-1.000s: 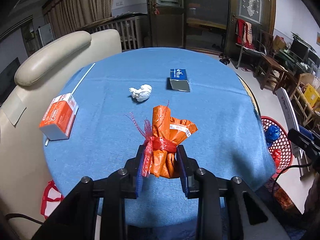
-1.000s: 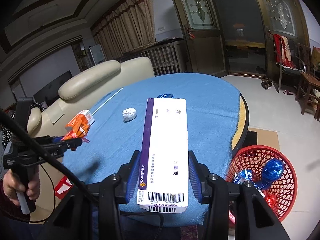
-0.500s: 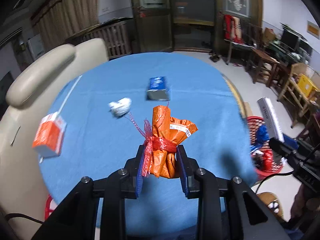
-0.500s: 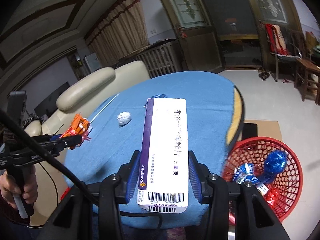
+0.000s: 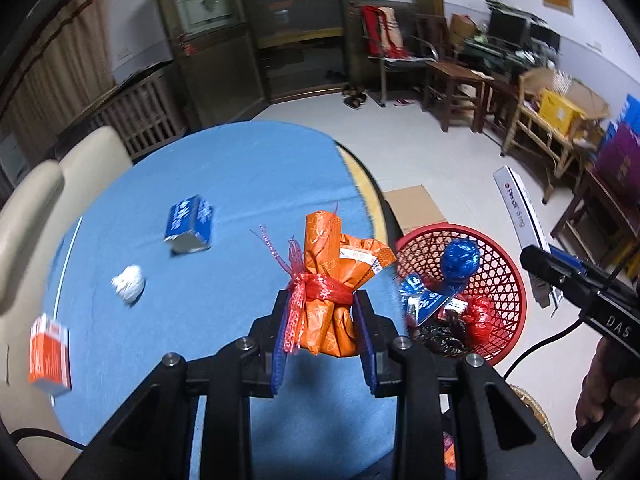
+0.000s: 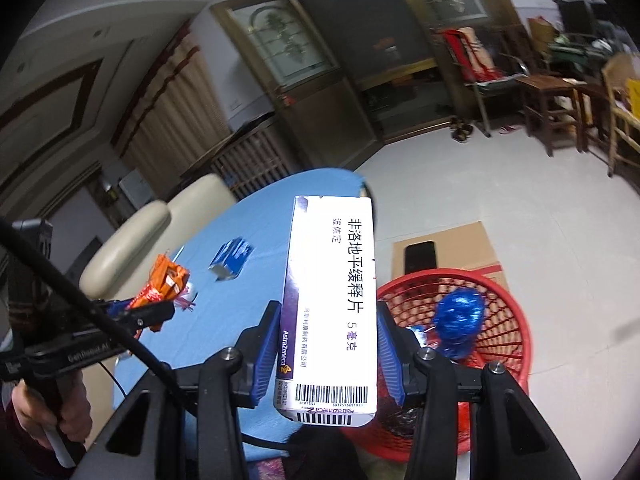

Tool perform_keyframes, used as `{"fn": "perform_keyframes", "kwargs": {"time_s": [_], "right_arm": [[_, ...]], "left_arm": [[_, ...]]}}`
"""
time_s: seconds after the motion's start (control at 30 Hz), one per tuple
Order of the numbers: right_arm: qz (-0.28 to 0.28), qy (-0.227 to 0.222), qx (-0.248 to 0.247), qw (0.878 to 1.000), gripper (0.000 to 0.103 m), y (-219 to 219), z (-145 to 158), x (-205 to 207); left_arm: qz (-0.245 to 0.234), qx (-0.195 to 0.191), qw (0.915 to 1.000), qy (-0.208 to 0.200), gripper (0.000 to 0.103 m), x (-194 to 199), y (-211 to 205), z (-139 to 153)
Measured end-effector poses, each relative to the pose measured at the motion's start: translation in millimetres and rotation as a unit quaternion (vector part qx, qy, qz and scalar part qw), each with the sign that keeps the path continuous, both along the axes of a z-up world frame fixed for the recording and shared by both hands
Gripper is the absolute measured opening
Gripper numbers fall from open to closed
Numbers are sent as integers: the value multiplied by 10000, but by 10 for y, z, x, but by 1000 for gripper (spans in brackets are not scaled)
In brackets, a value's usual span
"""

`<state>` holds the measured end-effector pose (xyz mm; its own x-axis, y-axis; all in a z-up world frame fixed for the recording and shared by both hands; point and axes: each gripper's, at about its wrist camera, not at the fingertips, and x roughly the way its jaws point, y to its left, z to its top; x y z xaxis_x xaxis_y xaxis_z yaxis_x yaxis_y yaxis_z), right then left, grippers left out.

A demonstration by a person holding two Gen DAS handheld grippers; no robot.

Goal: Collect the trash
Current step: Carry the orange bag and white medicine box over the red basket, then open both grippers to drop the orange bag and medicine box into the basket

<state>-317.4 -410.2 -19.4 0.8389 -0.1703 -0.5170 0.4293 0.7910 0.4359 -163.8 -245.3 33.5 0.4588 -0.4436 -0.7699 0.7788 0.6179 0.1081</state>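
1. The left gripper (image 5: 323, 334) has its fingers closed narrowly on an orange wrapper bundle (image 5: 334, 286) tied with red netting, held above the blue counter (image 5: 224, 184) edge.
2. The right gripper (image 6: 326, 354) clamps a white medicine box (image 6: 332, 300) printed "AstraZeneca", with a barcode.
3. Both point downward near the red basket (image 6: 512, 320) on the floor.
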Motion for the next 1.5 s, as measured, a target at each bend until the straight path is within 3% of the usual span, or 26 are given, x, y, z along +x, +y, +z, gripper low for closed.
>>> {"fn": "perform_keyframes", "kwargs": {"time_s": [0.4, 0.9, 1.23, 1.27, 1.3, 1.33, 1.37, 1.5], "right_arm": [[-261, -42, 282, 9993, 48, -260, -70, -137], [-463, 35, 756, 9961, 49, -453, -277, -206], [-733, 144, 1083, 9913, 50, -577, -458, -256], [-770, 162, 1113, 9907, 50, -586, -473, -256], [-790, 173, 1150, 9901, 52, -590, -481, -259], [-828, 200, 1222, 9888, 59, -601, -501, -262], [-874, 225, 1296, 9874, 64, -611, -517, -267], [-873, 218, 1303, 9874, 64, -625, -507, -274]], "left_arm": [[-500, 476, 9974, -215, 32, -215, -528, -172], [-968, 511, 9926, 524, 32, -229, -835, -476], [-1096, 368, 9901, 792, 33, -191, -903, -557], [-1112, 343, 9894, 874, 34, -169, -906, -564], [-1121, 326, 9886, 953, 41, -155, -906, -576], [-1120, 298, 9879, 1034, 51, -136, -898, -585], [-1099, 225, 9877, 1085, 54, -113, -876, -584], [-970, 169, 9901, 1004, 55, -40, -761, -555]]}}
